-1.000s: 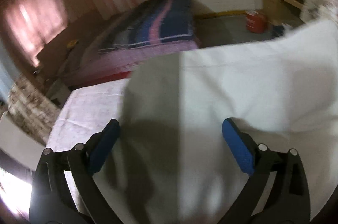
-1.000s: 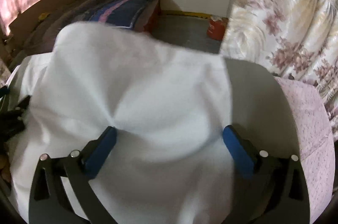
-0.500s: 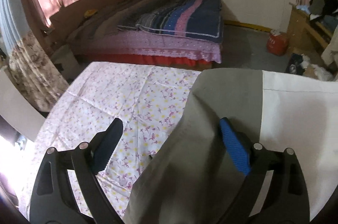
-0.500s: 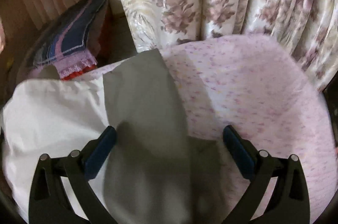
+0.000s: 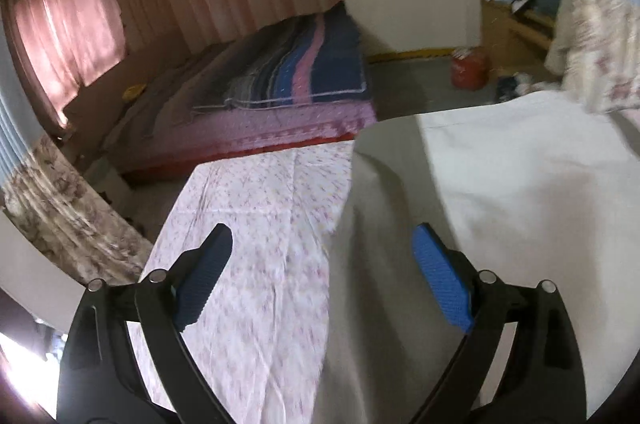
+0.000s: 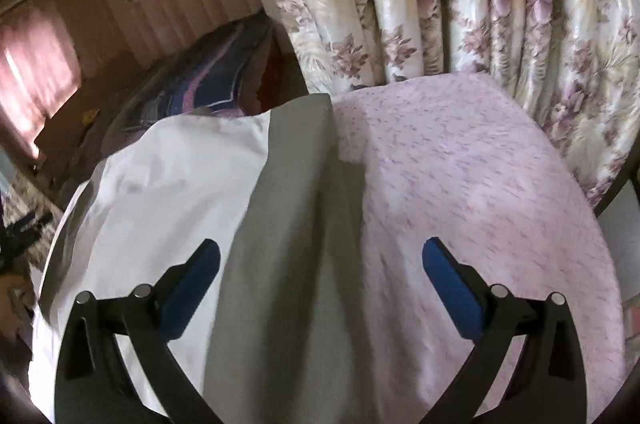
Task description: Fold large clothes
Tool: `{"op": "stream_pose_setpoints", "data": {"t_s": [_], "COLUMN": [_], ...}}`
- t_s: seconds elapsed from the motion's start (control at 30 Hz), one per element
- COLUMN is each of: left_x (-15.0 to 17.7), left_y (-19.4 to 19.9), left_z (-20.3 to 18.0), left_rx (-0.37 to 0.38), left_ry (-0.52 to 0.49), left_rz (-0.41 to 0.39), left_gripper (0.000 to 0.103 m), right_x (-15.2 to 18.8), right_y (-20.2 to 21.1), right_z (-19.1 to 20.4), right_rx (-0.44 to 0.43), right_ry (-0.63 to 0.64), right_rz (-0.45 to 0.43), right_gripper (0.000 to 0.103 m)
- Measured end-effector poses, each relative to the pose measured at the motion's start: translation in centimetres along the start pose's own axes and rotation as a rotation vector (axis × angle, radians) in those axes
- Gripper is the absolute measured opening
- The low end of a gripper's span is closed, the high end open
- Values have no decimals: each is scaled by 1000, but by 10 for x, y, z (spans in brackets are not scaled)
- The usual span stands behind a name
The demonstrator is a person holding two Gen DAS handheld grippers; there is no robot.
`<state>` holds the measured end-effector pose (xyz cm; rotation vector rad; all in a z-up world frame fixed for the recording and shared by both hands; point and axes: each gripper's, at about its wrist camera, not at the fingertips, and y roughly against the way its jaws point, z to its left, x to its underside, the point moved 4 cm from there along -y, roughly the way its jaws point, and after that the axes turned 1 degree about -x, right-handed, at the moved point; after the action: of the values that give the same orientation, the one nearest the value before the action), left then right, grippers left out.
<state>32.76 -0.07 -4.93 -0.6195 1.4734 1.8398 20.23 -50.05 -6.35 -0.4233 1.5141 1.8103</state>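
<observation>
A large white garment with grey side panels (image 5: 500, 192) lies on a table covered with a pink floral cloth (image 5: 256, 224). In the left wrist view its grey left edge (image 5: 380, 224) runs between my fingers. My left gripper (image 5: 322, 264) is open and empty above that edge. In the right wrist view the garment (image 6: 168, 192) lies to the left with its grey right panel (image 6: 288, 224) in the middle. My right gripper (image 6: 320, 278) is open and empty above the panel's edge and the cloth (image 6: 480, 184).
A bed with a striped blanket (image 5: 304, 72) stands beyond the table. Flowered curtains (image 6: 460, 4) hang close behind the table's right side. A red container (image 5: 470, 68) sits on the floor by a wooden desk (image 5: 516, 24).
Both grippers have swung outward from over the white middle of the garment to its grey side edges. More of the floral cloth shows in both views. Both stay open.
</observation>
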Motion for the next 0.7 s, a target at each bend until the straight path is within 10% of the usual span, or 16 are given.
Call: {"op": "stream_pose_setpoints", "data": {"t_s": [0.27, 0.7], "left_x": [35, 38], "left_y": [58, 40], "left_z": [-14, -103], "left_rx": [158, 240], "left_ry": [127, 84], "left_rz": [-14, 68], "left_gripper": [95, 95], "right_x": [32, 30], "right_y": [11, -68], "right_z": [-13, 12], "right_rx": [-41, -77], "right_ry": [23, 36], "right_rz": [10, 158], "right_gripper": [101, 101]}}
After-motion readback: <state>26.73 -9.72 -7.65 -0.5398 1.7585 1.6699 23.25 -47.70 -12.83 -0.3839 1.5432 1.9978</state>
